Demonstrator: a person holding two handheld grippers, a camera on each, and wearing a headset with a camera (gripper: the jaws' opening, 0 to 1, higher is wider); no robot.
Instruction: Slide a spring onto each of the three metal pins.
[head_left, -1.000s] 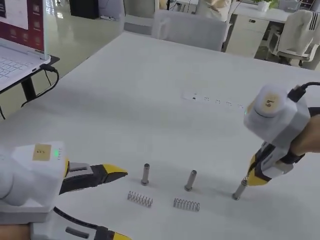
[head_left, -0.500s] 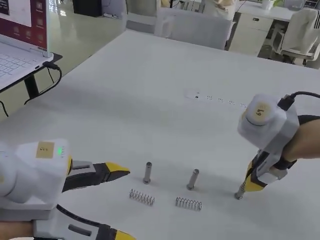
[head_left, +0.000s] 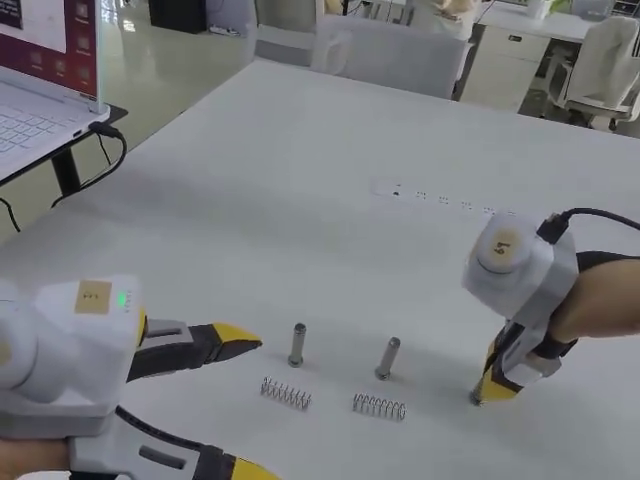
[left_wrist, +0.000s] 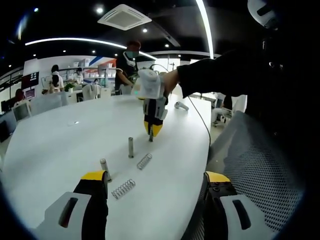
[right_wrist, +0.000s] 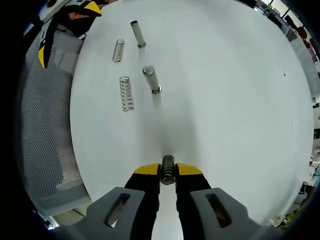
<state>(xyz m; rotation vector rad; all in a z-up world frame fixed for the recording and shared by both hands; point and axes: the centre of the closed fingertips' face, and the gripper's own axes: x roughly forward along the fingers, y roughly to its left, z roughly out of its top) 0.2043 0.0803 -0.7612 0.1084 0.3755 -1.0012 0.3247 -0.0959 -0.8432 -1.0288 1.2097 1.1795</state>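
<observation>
My right gripper (right_wrist: 168, 173) is clamping its yellow-tipped jaws on a spring (right_wrist: 168, 169), which is standing between the tips, pointing down at the white table (head_left: 300, 200). A short grey stub is poking out under those tips at the right end of the row, and I cannot tell how much of it is pin and how much is coil. My left gripper (left_wrist: 155, 178) is hovering with its jaws spread wide and nothing between them, low over the near-left edge of the table. Two metal pins are standing upright, the left pin (head_left: 297, 344) and the middle pin (head_left: 388, 357), both bare. Two loose springs are lying flat just in front of them, the left loose spring (head_left: 286, 393) and the middle loose spring (head_left: 379, 406), each apart from its pin.
</observation>
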